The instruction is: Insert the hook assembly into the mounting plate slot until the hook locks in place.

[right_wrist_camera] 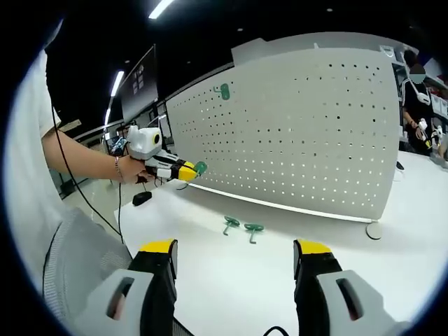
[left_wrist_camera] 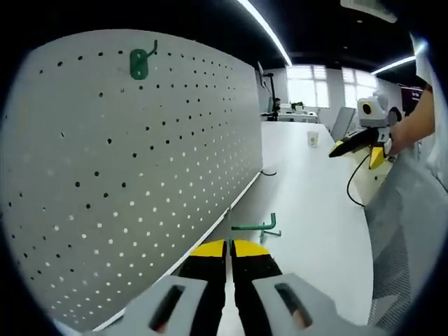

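Left gripper view: the left gripper (left_wrist_camera: 229, 246) points along the white bench (left_wrist_camera: 315, 203), its yellow-tipped jaws pressed together with nothing between them. A loose green hook (left_wrist_camera: 260, 227) lies on the bench just ahead of the tips and slightly to their right, its long bar running crosswise to the jaws' line and a short post standing up at one end. The pegboard (left_wrist_camera: 140, 168) stands upright on the left, already carrying one green hook high up (left_wrist_camera: 140, 63). Across the bench, the right gripper (left_wrist_camera: 364, 138) is held well apart from the loose hook, in a person's hand; whether its jaws are apart cannot be told from this side.

Right gripper view: the right gripper (right_wrist_camera: 236, 253) has its jaws wide apart and empty. Two green hook pieces (right_wrist_camera: 241, 227) lie side by side on the bench, straight ahead and between the jaw lines, in front of the pegboard's foot. The left gripper shows at left with something small and green at its tips (right_wrist_camera: 200, 167); held or merely behind, I cannot tell.

Judgement: the right gripper's jaws are already spread and lined up on the pieces, so a straight advance and a close should take one.
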A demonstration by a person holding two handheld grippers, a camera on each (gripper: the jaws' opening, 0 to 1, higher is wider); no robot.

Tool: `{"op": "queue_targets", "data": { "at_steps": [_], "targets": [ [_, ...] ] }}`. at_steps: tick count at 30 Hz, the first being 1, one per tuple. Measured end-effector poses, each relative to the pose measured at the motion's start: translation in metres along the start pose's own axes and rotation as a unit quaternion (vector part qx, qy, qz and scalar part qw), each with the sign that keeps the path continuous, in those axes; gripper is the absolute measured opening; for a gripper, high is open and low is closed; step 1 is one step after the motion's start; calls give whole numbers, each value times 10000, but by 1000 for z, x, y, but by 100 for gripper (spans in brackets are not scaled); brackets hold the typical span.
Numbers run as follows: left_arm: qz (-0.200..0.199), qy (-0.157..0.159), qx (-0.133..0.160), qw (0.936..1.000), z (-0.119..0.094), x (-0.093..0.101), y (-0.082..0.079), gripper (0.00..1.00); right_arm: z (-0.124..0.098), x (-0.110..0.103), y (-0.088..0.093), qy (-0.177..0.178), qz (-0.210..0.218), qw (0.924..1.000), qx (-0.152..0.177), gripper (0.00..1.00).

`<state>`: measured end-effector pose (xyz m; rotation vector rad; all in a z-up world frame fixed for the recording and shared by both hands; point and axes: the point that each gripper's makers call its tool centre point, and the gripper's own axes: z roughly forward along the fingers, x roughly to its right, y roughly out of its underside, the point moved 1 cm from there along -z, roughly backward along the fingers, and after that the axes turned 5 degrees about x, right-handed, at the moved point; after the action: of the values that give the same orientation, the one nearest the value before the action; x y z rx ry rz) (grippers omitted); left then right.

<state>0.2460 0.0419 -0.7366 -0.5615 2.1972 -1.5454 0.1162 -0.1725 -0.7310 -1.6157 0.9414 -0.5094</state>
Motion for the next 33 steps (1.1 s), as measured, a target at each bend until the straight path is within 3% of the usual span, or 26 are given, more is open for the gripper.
{"op": "queue_targets", "data": {
  "at_steps": [33],
  "targets": [
    [-209,-322,857,9956,-23,22,-40,1,3,-9,-13,-79,34,9997,209,65]
  ]
}}
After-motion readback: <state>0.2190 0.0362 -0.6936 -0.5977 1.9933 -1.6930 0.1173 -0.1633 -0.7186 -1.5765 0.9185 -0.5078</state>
